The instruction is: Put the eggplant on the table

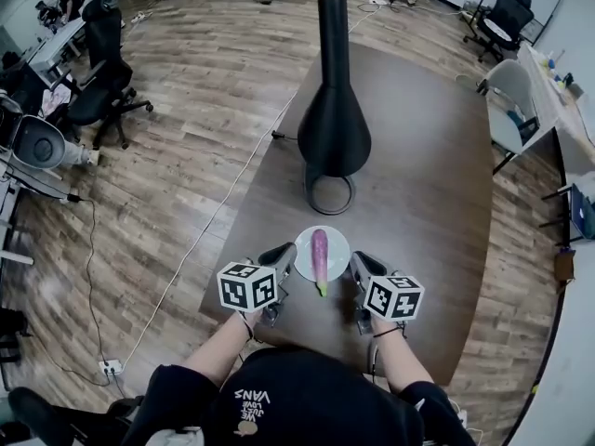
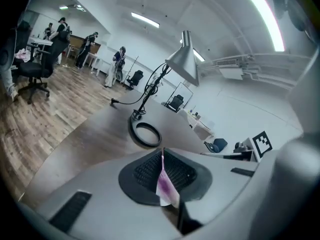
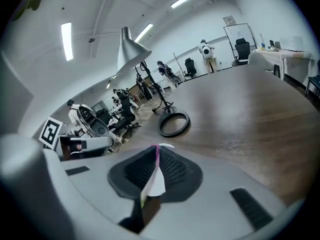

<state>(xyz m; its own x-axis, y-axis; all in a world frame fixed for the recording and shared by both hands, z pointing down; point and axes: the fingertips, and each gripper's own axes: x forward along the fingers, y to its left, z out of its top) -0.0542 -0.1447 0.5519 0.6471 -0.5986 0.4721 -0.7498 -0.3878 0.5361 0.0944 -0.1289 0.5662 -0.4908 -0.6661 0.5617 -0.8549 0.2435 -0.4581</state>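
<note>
Head view: the left gripper [image 1: 282, 253] and right gripper [image 1: 359, 264] flank a round white plate [image 1: 302, 249] on the brown wooden table [image 1: 437, 203]. The long purple eggplant with a green stem [image 1: 320, 256] lies on this plate, between the two grippers. A tall black metal lamp with a ring base [image 1: 333, 110] stands beyond them. Left gripper view: the left gripper [image 2: 162, 171] has its jaws closed to a narrow slit, gripping nothing. A sliver of eggplant [image 2: 162, 184] and plate [image 2: 170, 198] shows through, just ahead. Right gripper view: the right gripper [image 3: 156, 171] likewise has its jaws drawn together and empty. Through the slit the plate [image 3: 156, 185] shows just ahead.
</note>
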